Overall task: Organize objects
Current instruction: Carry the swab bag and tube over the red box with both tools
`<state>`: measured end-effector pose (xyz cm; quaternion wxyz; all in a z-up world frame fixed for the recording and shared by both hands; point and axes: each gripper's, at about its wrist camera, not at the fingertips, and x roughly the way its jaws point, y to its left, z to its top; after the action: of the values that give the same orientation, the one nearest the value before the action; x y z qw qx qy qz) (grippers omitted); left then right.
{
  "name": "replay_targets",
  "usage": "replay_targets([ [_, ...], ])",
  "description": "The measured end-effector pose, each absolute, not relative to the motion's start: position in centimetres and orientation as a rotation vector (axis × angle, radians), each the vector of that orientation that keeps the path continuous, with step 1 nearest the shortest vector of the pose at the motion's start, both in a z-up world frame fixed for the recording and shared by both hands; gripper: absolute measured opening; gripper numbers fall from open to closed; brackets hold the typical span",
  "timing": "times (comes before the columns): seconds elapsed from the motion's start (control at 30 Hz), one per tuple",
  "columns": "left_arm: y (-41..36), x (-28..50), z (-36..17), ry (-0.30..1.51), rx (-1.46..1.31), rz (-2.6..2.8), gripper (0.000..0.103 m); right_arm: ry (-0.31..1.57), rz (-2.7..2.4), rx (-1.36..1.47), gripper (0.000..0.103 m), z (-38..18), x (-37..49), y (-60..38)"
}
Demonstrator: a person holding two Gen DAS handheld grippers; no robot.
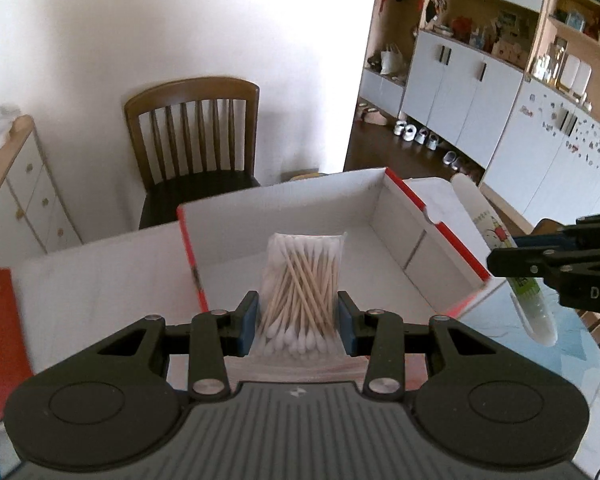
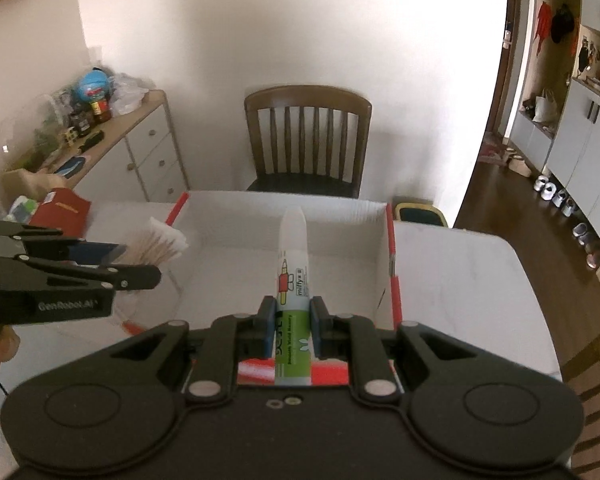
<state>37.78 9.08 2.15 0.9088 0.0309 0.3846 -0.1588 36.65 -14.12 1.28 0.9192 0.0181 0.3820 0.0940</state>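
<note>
Two loads hover over the box [image 1: 396, 240]: left tongs [image 1: 299, 320] grip the cotton-swab packet [image 1: 304, 280], right tongs [image 2: 293, 326] clamp the marker tube [image 2: 293, 264] (next, probably, lowering and releasing).

White box [image 1: 396, 236] red-edged; tube [image 2: 293, 280] white and green.

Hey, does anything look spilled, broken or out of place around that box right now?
Nothing stands out. The box sits open and empty; the cotton swabs stay bagged, the marker capped.
</note>
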Motion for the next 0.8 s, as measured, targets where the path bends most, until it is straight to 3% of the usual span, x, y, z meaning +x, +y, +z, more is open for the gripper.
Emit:
replay_targets([
  [0.8, 5.2, 50.4, -8.5, 1.092, 0.256, -0.360, 0.039, 1.073, 0.067, 0.017, 0.016, -9.7, 46.8, -11.6],
])
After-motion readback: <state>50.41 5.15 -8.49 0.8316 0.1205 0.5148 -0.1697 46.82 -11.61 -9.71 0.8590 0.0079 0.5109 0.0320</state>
